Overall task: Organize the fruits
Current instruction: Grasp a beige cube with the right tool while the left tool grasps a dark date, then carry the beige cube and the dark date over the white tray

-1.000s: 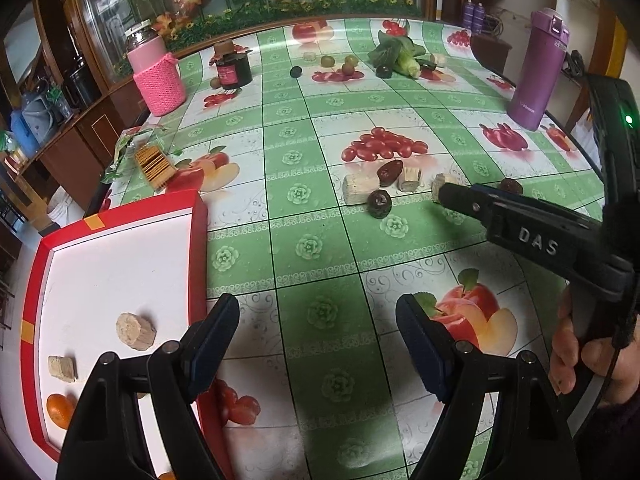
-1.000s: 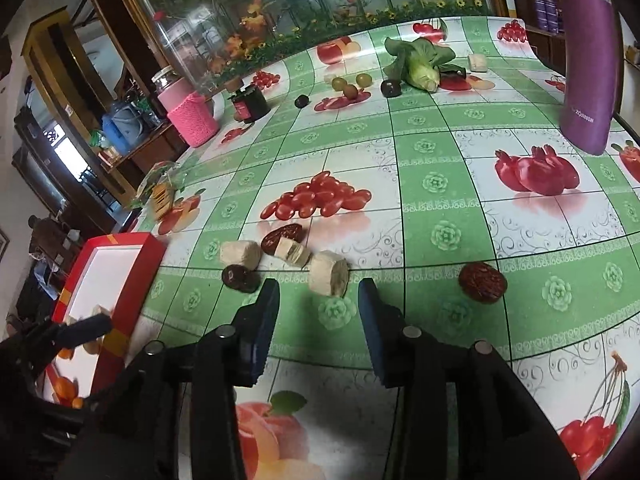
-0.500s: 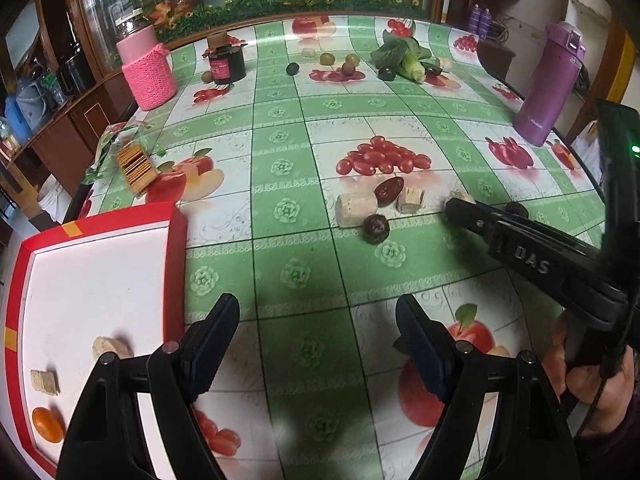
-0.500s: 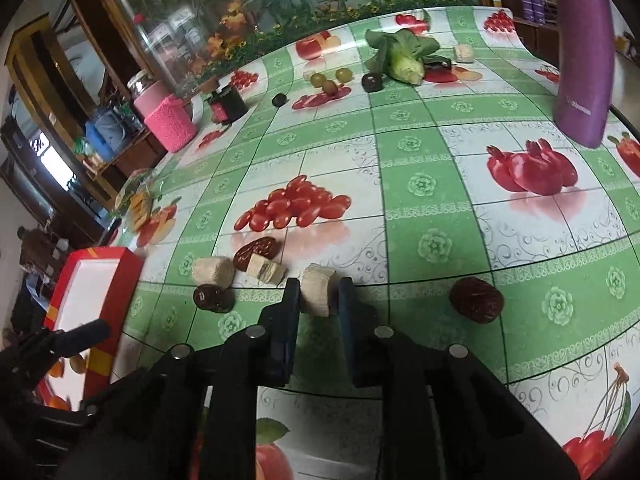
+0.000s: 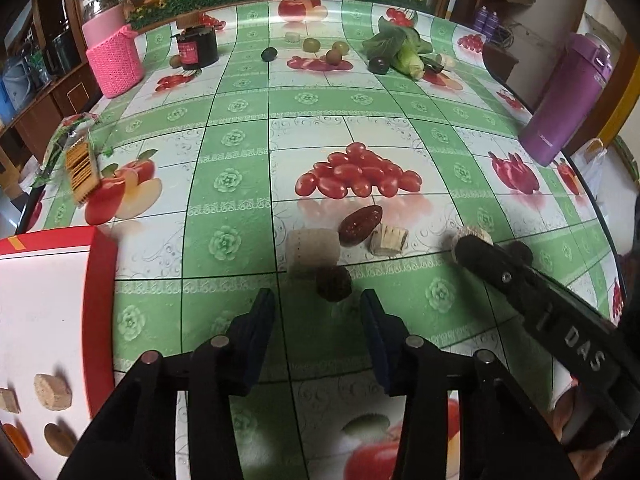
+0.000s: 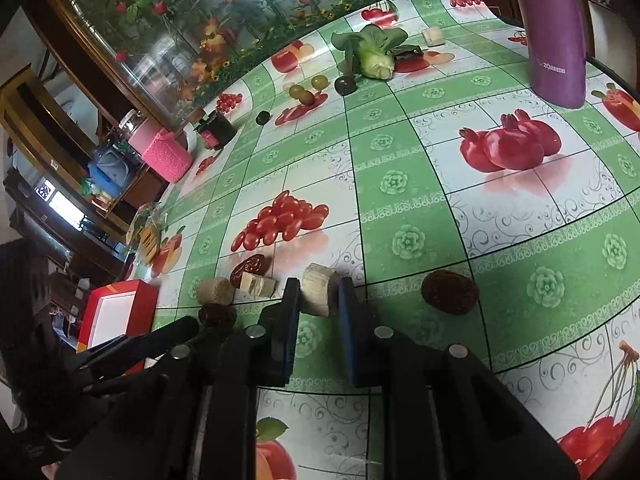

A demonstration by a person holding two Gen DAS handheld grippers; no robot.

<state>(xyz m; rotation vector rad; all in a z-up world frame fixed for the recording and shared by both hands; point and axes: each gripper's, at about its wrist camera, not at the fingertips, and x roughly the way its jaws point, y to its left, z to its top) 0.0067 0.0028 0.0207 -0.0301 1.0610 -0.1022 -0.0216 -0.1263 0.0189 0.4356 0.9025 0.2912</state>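
My left gripper (image 5: 318,312) is open just short of a dark round fruit (image 5: 333,283) on the tablecloth. Beyond the fruit lie a pale cylinder piece (image 5: 312,247), a red date (image 5: 360,220) and a pale chunk (image 5: 388,239). My right gripper (image 6: 318,300) is shut on a pale fruit chunk (image 6: 316,290) close to the table surface. A dark date (image 6: 450,292) lies to its right. The red-rimmed white tray (image 5: 96,280) at the left holds several pieces, among them a pale round piece (image 5: 52,392).
A purple bottle (image 5: 568,96) stands near the right table edge. At the back are a pink knitted jar (image 5: 114,56), a dark jar (image 5: 198,46), bok choy (image 5: 400,50) and small green fruits (image 5: 320,46). A cracker packet (image 5: 80,160) lies at the left edge.
My left gripper has moved right from over the tray toward the fruit cluster, and its jaws have narrowed. My right gripper has advanced and shut on the pale chunk.
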